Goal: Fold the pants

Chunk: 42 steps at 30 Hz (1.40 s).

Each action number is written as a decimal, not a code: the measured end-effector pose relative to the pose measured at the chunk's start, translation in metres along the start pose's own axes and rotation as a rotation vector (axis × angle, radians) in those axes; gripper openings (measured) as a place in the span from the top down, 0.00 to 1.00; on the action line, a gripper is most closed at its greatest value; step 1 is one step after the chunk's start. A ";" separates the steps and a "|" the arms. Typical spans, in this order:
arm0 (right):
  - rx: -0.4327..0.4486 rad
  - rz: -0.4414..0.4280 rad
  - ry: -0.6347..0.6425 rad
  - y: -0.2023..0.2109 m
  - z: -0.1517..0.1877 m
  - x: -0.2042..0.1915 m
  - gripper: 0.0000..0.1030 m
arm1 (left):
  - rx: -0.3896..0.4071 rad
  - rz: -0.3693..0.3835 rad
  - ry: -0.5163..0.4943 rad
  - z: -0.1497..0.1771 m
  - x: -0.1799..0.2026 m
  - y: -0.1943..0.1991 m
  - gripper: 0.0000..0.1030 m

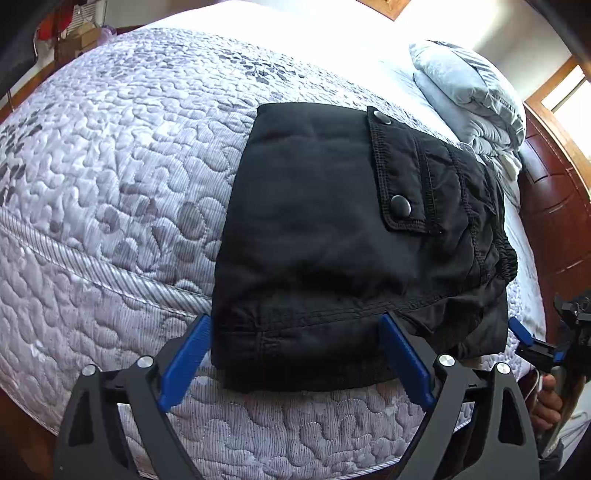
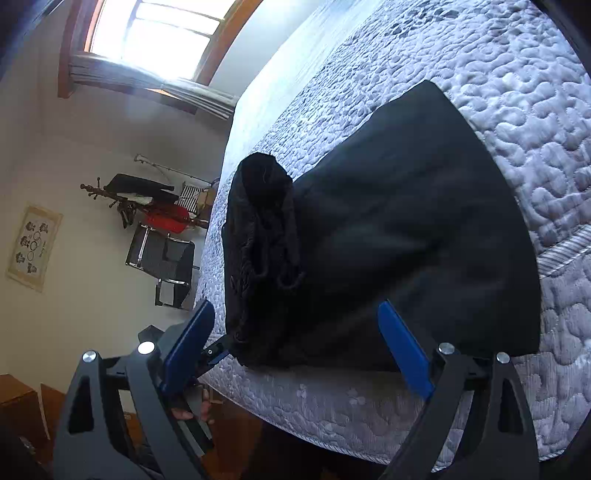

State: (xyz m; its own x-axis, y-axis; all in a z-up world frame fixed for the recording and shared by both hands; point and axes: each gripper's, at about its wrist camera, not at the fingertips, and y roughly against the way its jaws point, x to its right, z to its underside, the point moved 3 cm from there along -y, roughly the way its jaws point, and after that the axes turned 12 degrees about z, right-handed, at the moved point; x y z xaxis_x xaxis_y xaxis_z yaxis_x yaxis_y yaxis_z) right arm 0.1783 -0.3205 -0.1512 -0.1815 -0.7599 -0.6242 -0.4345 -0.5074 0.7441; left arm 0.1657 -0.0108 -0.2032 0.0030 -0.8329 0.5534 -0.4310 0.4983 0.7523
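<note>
Black pants (image 1: 332,236) lie folded into a compact bundle on the quilted bed, near its edge, a snap-button pocket flap (image 1: 400,173) on top. They also show in the right wrist view (image 2: 399,229), with the bunched waistband (image 2: 264,229) at the left. My left gripper (image 1: 295,350) is open, its blue fingers straddling the bundle's near edge, holding nothing. My right gripper (image 2: 297,339) is open and empty just short of the bundle's near edge. It appears in the left wrist view (image 1: 532,341) at the far right.
The grey-white quilted bedspread (image 1: 122,155) covers the bed. A folded grey blanket (image 1: 469,85) lies behind the pants by the wooden headboard (image 1: 554,206). Beside the bed are a black chair (image 2: 166,266), a coat rack (image 2: 147,206) and a window (image 2: 159,33).
</note>
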 end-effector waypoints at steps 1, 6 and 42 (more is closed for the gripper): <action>-0.010 -0.006 -0.001 -0.004 -0.001 -0.003 0.12 | -0.002 0.007 0.008 0.001 -0.002 0.001 0.11; -0.042 -0.040 -0.004 -0.022 -0.004 -0.013 0.12 | -0.013 0.046 0.074 0.004 -0.015 0.007 0.11; -0.127 -0.039 0.068 -0.100 -0.031 -0.053 0.40 | -0.066 0.133 0.206 0.013 -0.044 0.006 0.07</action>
State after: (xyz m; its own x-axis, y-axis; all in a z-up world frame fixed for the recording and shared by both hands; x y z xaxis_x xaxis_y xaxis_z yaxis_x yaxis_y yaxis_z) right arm 0.2588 -0.2417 -0.1850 -0.1041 -0.7622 -0.6389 -0.3239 -0.5813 0.7464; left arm 0.1511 0.0256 -0.2270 0.1369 -0.6954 0.7055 -0.3802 0.6208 0.6856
